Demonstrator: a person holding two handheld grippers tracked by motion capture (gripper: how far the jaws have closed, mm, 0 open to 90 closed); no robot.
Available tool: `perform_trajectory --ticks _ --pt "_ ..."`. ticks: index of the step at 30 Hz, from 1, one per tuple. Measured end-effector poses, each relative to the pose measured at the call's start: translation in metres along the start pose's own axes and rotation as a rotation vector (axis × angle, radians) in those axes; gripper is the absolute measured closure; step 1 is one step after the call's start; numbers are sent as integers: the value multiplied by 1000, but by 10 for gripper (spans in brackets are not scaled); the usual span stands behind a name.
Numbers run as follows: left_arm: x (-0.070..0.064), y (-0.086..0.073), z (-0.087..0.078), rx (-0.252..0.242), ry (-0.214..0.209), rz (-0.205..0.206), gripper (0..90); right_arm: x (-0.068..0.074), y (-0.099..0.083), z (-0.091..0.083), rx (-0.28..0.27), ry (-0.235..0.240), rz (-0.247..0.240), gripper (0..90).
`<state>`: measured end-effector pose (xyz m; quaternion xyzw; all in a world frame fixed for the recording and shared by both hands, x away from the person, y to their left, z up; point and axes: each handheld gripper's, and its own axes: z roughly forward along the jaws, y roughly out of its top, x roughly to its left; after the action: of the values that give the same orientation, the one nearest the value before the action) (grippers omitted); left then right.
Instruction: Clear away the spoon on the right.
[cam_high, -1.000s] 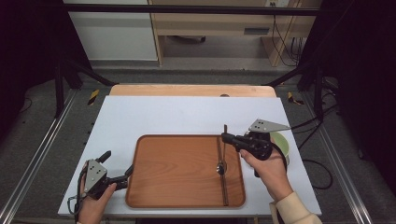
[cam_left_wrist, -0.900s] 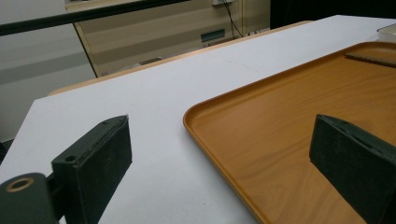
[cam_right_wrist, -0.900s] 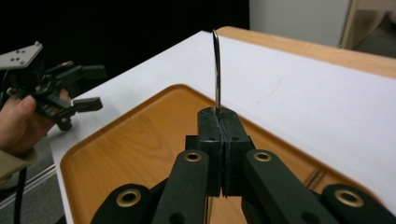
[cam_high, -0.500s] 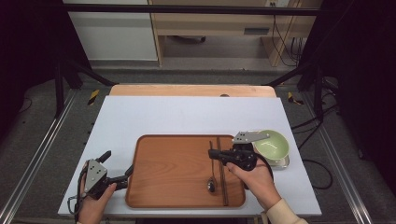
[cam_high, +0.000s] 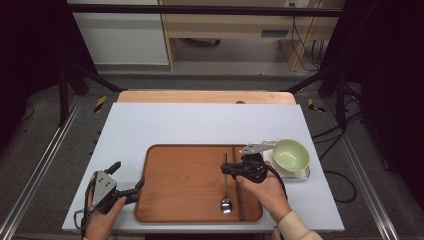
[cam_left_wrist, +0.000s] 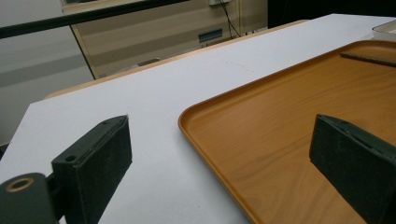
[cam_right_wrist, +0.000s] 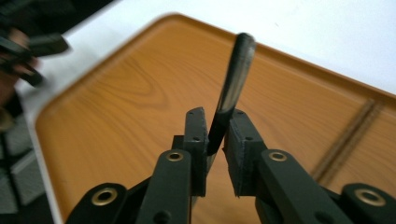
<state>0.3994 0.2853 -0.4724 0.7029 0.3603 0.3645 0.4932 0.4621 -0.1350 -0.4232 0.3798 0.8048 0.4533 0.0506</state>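
Observation:
A metal spoon (cam_high: 226, 192) with a dark handle (cam_right_wrist: 235, 74) lies lengthwise over the wooden tray (cam_high: 185, 185), its bowl toward the front edge. My right gripper (cam_high: 228, 170) is shut on the handle, which sticks up between the two pads in the right gripper view (cam_right_wrist: 215, 135). Dark chopsticks (cam_high: 239, 192) lie on the tray just right of the spoon. My left gripper (cam_high: 127, 179) rests open at the tray's front left corner. Its pads (cam_left_wrist: 95, 158) straddle the tray rim (cam_left_wrist: 205, 140) with nothing held.
A pale green bowl (cam_high: 291, 154) sits on a white square dish (cam_high: 302, 175) just right of the tray. The white tabletop (cam_high: 200, 122) stretches behind the tray to a wooden strip (cam_high: 200, 97). Black frame rails flank the table.
My right gripper has carried the spoon left and toward the person, from beside the green bowl to just left of the chopsticks, uncovering the bowl. The left gripper has stayed put.

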Motion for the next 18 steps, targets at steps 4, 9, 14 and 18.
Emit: perform_trajectory --ticks 4,9,14,18 --pt "0 1 -1 -9 4 -2 55 -5 -1 7 25 -48 0 773" --pt "0 1 -1 -10 5 -2 55 -7 -1 18 71 -81 -4 737" --pt "0 0 0 -2 2 4 55 -9 -2 24 112 -125 22 681" --pt "0 1 0 -3 1 3 55 -11 -5 27 139 -167 25 579"
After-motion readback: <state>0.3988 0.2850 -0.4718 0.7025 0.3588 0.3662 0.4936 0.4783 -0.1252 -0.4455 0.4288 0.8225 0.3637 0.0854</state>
